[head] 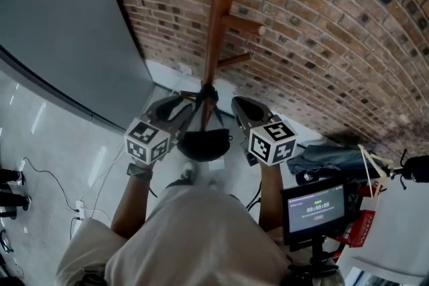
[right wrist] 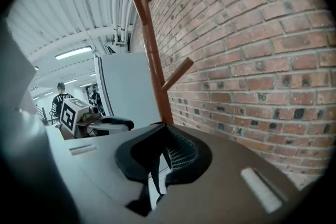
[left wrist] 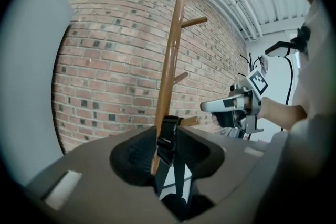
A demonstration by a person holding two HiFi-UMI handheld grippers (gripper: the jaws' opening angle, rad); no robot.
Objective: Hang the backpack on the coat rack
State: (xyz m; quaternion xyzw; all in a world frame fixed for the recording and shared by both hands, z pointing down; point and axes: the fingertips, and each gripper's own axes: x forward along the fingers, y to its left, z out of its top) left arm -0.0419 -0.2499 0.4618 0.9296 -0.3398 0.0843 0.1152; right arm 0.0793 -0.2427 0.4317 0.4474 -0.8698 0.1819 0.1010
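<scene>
Now left tool [head: 182, 104] and right tool [head: 240, 105] grip the backpack [head: 204, 144].

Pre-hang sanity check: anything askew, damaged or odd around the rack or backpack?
Nothing stands out. The coat rack stands upright by the brick wall; the backpack hangs by its strap between the left gripper and right gripper, on no peg yet.

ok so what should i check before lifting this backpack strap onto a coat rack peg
1. right gripper shut on the strap: ok
2. left gripper closed against the buckle: ok
3. coat rack straight ahead between both grippers: ok
4. peg bare: ok
5. strap hooked over a peg: not ok, not yet done
6. backpack clear of the floor: cannot tell
</scene>
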